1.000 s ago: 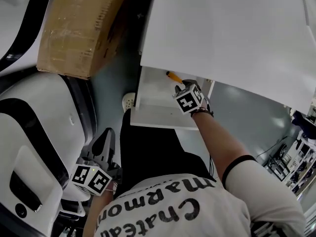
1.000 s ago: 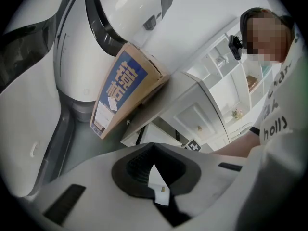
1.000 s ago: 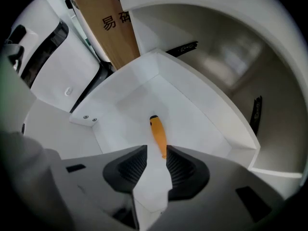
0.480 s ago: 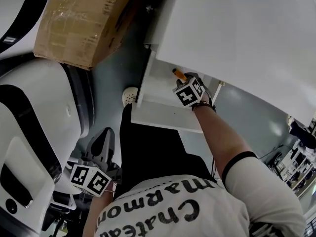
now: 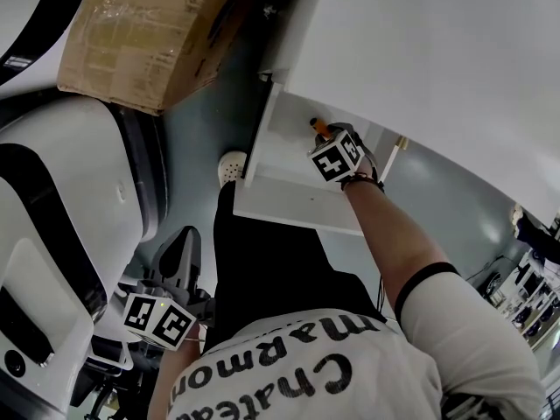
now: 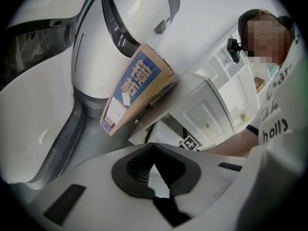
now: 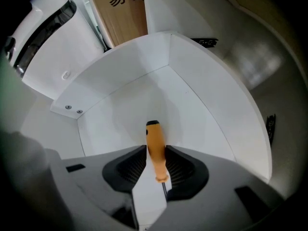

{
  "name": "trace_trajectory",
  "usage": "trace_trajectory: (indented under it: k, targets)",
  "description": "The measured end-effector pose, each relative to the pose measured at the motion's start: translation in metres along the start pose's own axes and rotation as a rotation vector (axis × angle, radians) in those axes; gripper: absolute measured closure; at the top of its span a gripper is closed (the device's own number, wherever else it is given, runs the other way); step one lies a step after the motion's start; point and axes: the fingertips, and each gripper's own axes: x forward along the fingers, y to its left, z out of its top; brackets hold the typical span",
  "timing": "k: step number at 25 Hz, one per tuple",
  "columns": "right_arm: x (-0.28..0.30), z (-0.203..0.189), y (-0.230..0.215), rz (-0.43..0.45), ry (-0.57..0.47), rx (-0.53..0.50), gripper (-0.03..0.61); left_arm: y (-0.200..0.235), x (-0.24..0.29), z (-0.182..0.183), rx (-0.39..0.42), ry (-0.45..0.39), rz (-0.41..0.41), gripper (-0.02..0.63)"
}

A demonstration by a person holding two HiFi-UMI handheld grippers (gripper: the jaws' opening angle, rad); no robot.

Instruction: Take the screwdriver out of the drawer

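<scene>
The screwdriver (image 7: 155, 149) has an orange handle with a black end cap, and its thin metal shaft points back toward the camera. My right gripper (image 7: 156, 163) is shut on the handle, above the floor of the open white drawer (image 7: 197, 109). In the head view the right gripper (image 5: 325, 140) holds the screwdriver (image 5: 319, 129) over the drawer (image 5: 293, 210), just under the white desk top (image 5: 437, 59). My left gripper (image 5: 179, 261) hangs low at the person's left side. Its black pads (image 6: 137, 165) meet at the tip, with nothing between them.
A cardboard box (image 5: 144, 29) lies at the upper left, left of the drawer. A large white and black moulded shell (image 5: 61, 217) fills the left side. A small round white object (image 5: 231, 169) lies on the grey floor by the drawer. White cabinets (image 6: 207, 112) stand behind.
The right gripper, still shut on the screwdriver, has shifted slightly up and away from the drawer front. The head view has drifted a little. The left gripper has stayed low.
</scene>
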Motion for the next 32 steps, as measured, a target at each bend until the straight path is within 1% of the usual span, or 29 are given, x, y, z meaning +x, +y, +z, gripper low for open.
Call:
trace_trajectory:
  k: [7,10,19,22,25,32]
  targets:
    - [0.003,0.0,-0.002,-0.014,-0.007,0.021,0.453,0.002,-0.008,-0.005,-0.001,-0.011,0.015,0.591]
    - [0.002,-0.001,-0.001,-0.024,-0.006,0.051,0.453,0.002,-0.011,-0.005,-0.001,-0.017,0.02,0.591]
    - [-0.021,-0.011,0.016,0.019,0.014,0.118,0.456,-0.017,-0.03,0.005,0.015,-0.052,0.01,0.591]
    - [-0.034,-0.013,0.023,0.028,0.014,0.12,0.457,-0.026,-0.037,0.01,0.023,-0.067,0.004,0.591]
    - [-0.048,-0.013,0.03,0.039,0.009,0.117,0.459,-0.038,-0.041,0.017,0.046,-0.081,-0.008,0.591]
    - [-0.094,-0.014,0.04,0.062,-0.027,0.176,0.46,-0.073,-0.052,0.032,0.111,-0.112,-0.042,0.591]
